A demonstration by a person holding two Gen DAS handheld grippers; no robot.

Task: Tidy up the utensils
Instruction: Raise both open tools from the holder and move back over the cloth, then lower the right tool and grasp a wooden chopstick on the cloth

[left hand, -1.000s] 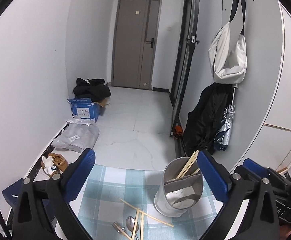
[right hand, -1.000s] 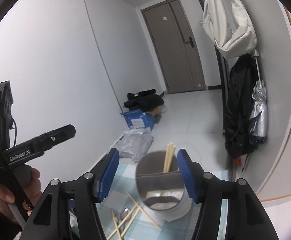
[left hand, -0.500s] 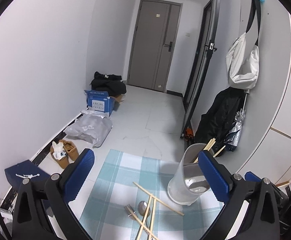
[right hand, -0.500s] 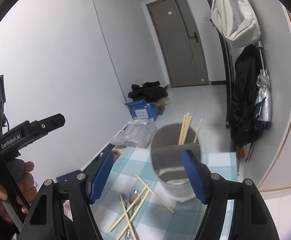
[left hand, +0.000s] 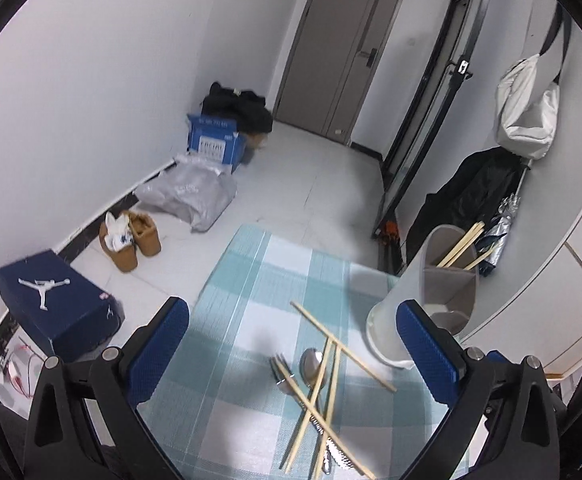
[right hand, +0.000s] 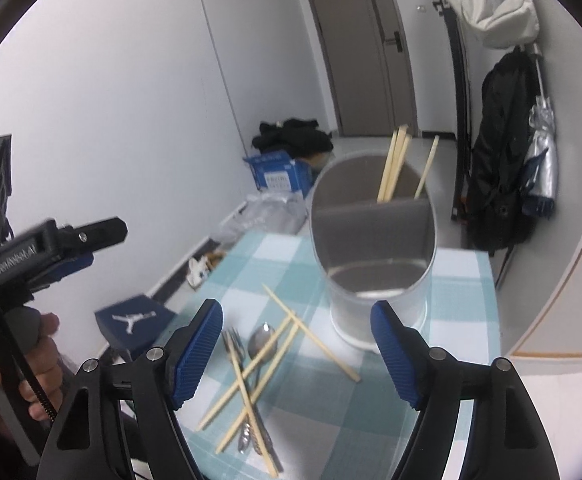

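A loose pile lies on the checked cloth [left hand: 251, 300]: several wooden chopsticks [left hand: 343, 350], a metal spoon [left hand: 311, 362] and a fork [left hand: 281, 366]. Right of it stands a pale oval utensil holder [left hand: 423, 292] with a divider; several chopsticks lean in its far compartment. My left gripper [left hand: 293, 348] hangs open above the pile, holding nothing. My right gripper [right hand: 296, 352] hovers over the same chopsticks [right hand: 311, 332], spoon [right hand: 262, 340] and fork [right hand: 231, 340], just before the holder [right hand: 371, 240]; its jaws are opening with nothing gripped. A hand [right hand: 31, 360] holds the left gripper's body at the left.
On the floor beyond the table's left edge lie a dark blue shoe box [left hand: 51, 300], brown slippers [left hand: 131, 236], a grey plastic bag [left hand: 187, 192] and a blue carton [left hand: 215, 140]. A black coat [left hand: 471, 192] and white bag [left hand: 527, 116] hang on the right wall.
Both grippers have sunk toward the table and tipped downward, so the utensil pile now shows fully. The right gripper's jaws have spread wider.
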